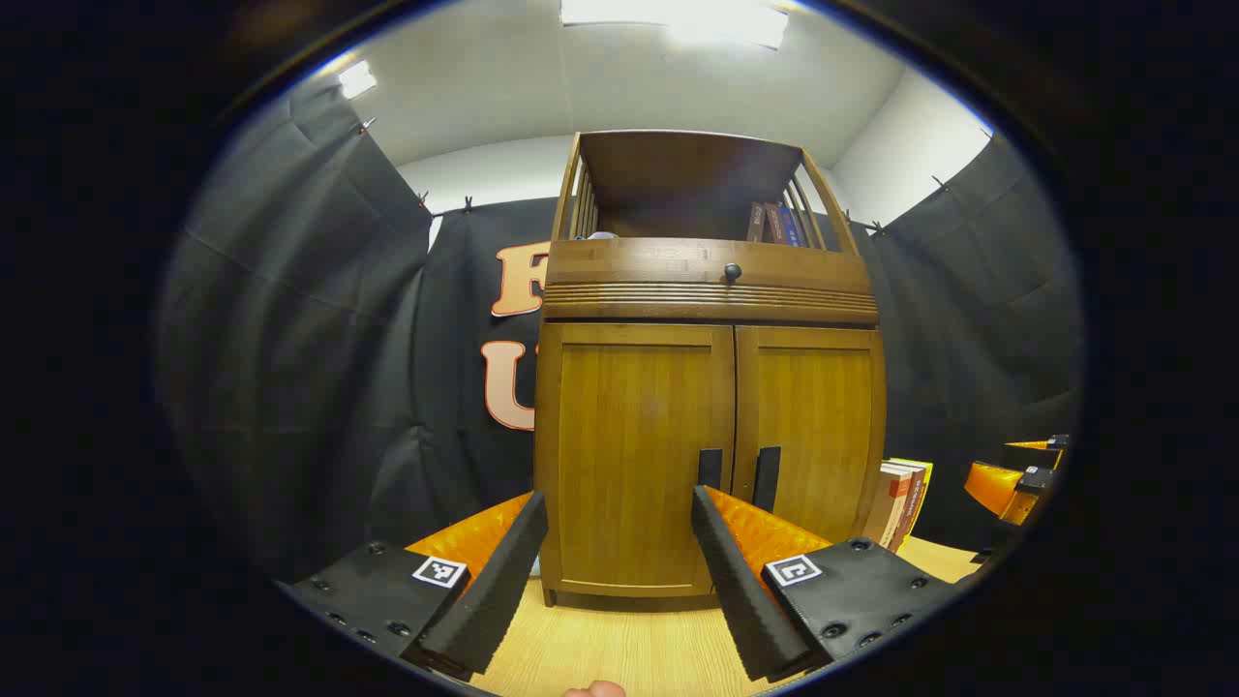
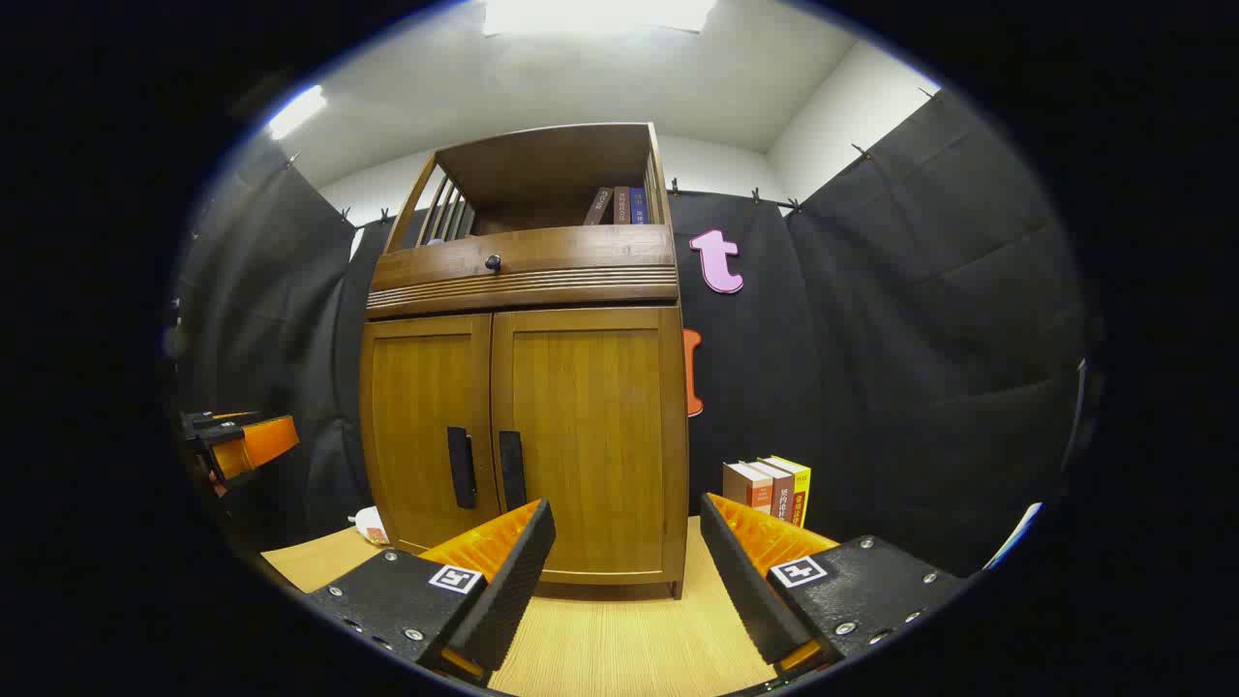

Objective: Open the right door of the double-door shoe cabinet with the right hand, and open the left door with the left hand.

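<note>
A brown wooden shoe cabinet (image 1: 711, 300) (image 2: 528, 276) stands on a light wood table, both doors closed. Its left door (image 1: 629, 455) (image 2: 426, 426) and right door (image 1: 813, 426) (image 2: 586, 436) each carry a dark vertical handle by the centre seam: left handle (image 1: 710, 468) (image 2: 462, 468), right handle (image 1: 768, 477) (image 2: 511, 469). My left gripper (image 1: 615, 542) is open, a short way in front of the left door. My right gripper (image 2: 624, 542) is open, facing the right door. The right gripper (image 1: 1016, 479) also appears at the edge of the left gripper view, the left gripper (image 2: 237, 440) at the edge of the right gripper view.
Above the doors sits a drawer with a round knob (image 1: 733, 272) (image 2: 493, 261), and an open shelf holding books (image 1: 772, 223) (image 2: 619, 205). More books (image 1: 902, 501) (image 2: 770, 489) stand upright to the cabinet's right. A small white object (image 2: 371, 526) lies left of the cabinet's base.
</note>
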Tool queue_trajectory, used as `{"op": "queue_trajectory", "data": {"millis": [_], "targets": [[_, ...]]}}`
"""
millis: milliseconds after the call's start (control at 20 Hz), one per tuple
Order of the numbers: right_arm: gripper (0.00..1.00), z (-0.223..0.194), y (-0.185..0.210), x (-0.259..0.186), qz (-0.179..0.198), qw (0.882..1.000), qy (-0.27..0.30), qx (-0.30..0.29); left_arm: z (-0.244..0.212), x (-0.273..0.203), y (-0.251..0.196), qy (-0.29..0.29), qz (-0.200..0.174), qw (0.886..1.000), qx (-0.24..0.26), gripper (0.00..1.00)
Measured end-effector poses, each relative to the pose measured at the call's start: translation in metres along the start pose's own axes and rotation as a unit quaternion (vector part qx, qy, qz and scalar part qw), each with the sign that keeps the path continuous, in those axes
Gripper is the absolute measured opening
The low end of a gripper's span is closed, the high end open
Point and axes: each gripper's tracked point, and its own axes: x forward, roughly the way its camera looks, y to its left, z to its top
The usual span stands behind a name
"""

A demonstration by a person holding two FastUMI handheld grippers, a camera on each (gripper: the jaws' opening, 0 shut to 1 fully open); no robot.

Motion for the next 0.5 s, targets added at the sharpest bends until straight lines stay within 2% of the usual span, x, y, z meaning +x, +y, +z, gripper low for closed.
{"op": "queue_trajectory", "data": {"millis": [200, 250, 500], "targets": [[0.93, -0.0005, 0.0015, 0.0026, -0.001, 1.000, 0.001, -0.001, -0.0027, 0.0016, 0.0021, 0.002, 0.000, 1.000, -0.003, 0.94], [0.93, -0.0009, 0.0021, 0.0030, 0.000, 1.000, 0.000, -0.001, -0.0029, 0.0014, 0.0025, 0.003, 0.000, 1.000, -0.004, 0.96], [0.93, -0.0024, 0.0037, 0.0060, -0.001, 1.000, 0.001, -0.002, -0.0052, 0.0027, -0.0053, 0.004, 0.001, 1.000, -0.002, 0.94]]}}
